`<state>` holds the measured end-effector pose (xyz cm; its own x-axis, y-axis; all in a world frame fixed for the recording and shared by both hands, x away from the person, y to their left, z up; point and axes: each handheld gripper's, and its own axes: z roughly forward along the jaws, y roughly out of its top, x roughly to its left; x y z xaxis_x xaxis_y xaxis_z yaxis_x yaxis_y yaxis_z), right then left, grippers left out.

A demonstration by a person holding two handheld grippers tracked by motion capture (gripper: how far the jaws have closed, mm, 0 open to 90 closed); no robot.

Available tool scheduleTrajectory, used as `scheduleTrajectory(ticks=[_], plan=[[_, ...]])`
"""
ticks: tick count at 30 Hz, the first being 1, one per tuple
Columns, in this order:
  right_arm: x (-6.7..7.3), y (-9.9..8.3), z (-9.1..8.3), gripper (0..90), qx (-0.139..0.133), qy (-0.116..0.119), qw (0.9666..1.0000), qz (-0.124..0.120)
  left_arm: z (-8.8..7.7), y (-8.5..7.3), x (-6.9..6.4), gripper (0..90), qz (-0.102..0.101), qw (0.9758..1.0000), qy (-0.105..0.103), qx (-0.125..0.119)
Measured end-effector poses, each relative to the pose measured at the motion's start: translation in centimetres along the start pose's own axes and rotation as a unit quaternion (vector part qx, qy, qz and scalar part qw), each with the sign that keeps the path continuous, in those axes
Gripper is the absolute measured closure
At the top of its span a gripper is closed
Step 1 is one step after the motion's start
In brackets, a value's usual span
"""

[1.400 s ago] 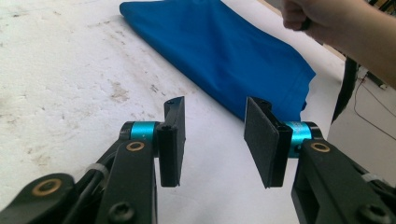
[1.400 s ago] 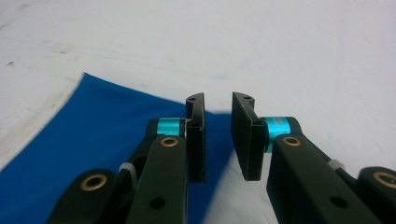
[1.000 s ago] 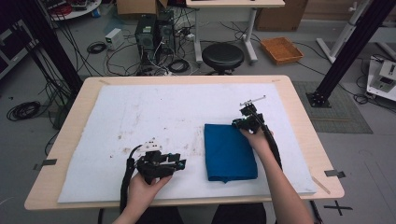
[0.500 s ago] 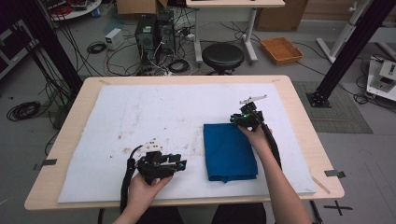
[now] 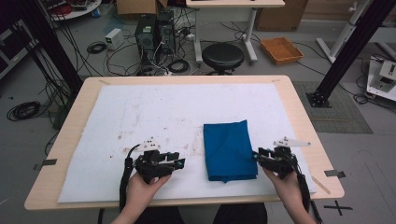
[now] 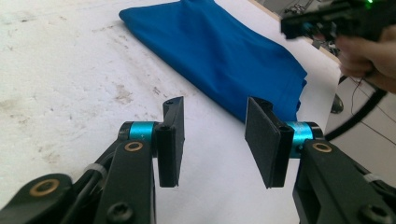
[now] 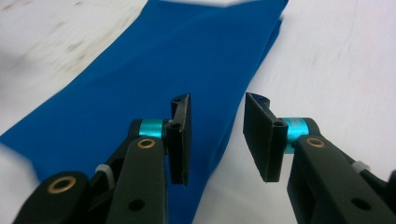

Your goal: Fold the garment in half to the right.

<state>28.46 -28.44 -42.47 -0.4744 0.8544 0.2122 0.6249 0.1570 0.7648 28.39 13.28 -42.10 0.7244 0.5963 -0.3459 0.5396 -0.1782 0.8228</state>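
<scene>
- Lying folded on the white-covered surface (image 5: 140, 116), between the two hands and nearer the right one, the blue cloth (image 5: 229, 149) looks soft, light and limp; it would sag and unfold if lifted by one layer.
- Best hold, I judge: pinch all layers at a near corner or along the folded right edge.
- The right gripper (image 5: 262, 156) sits just beside that edge; its fingers (image 7: 180, 135) have just been opening, nothing between them.
- The left gripper (image 5: 180, 162) waits apart from the cloth, fingers (image 6: 170, 140) half spread, empty.
</scene>
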Motion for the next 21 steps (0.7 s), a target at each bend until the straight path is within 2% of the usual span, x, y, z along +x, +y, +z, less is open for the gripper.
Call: scheduleTrajectory(ticks=[2,5,10,11,17,19,21], plan=[[0.3,-1.0,-0.6,62.6,0.003,0.001,1.0000,0.007,0.2,0.1,-0.1,57.6,-0.003,1.0000,0.000,0.001],[0.2,-1.8,-0.3,63.4,0.018,0.009,0.9997,0.016,0.5,0.2,-0.2,57.6,0.000,1.0000,-0.001,0.001],[0.2,-2.3,0.0,88.5,0.040,0.016,0.9991,-0.001,0.5,0.3,0.0,57.6,-0.002,1.0000,-0.001,0.001],[0.3,-2.3,-0.1,89.9,0.039,0.016,0.9991,-0.003,0.5,0.3,0.0,57.6,-0.003,1.0000,0.001,0.000],[0.3,-2.4,-0.4,88.4,0.035,0.013,0.9993,-0.005,0.1,0.3,0.2,57.6,-0.005,1.0000,0.003,-0.007],[0.2,-2.4,-0.5,76.8,0.030,0.018,0.9993,-0.010,0.0,0.5,0.2,57.6,-0.002,1.0000,0.005,-0.008],[0.2,-2.2,-0.8,70.4,0.018,0.013,0.9996,-0.017,-0.3,0.7,0.3,57.6,0.003,0.9999,0.006,-0.011]])
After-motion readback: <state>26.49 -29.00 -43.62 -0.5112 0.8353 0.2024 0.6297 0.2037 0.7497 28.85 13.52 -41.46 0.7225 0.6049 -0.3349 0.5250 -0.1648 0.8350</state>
